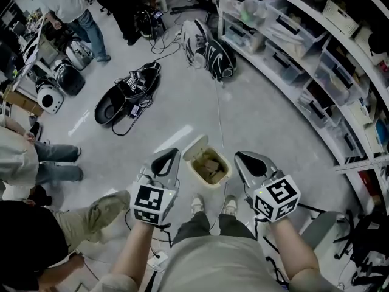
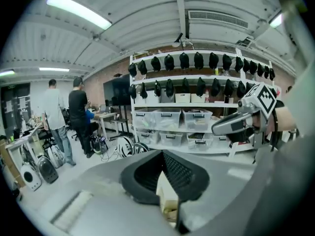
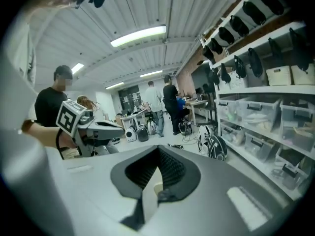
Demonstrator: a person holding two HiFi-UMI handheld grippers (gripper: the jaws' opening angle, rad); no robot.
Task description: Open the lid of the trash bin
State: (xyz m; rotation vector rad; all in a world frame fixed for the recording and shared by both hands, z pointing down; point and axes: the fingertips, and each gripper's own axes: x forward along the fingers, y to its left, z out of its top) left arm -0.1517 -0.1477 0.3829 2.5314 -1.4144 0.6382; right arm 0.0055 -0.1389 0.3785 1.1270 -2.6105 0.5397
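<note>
Two tools flank the trash bin (image 1: 201, 178) on the floor (image 1: 182, 102): the left gripper (image 1: 172, 155) and the right gripper (image 1: 241, 158), both near it but not touching, each with jaws closed together on nothing. The small cream bin stands upright, its lid (image 1: 194, 146) tipped up at the far edge, brownish contents showing

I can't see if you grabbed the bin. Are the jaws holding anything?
Nothing is held. The left gripper and right gripper both have their jaws closed on nothing, clear of the trash bin, whose lid is open.
</note>
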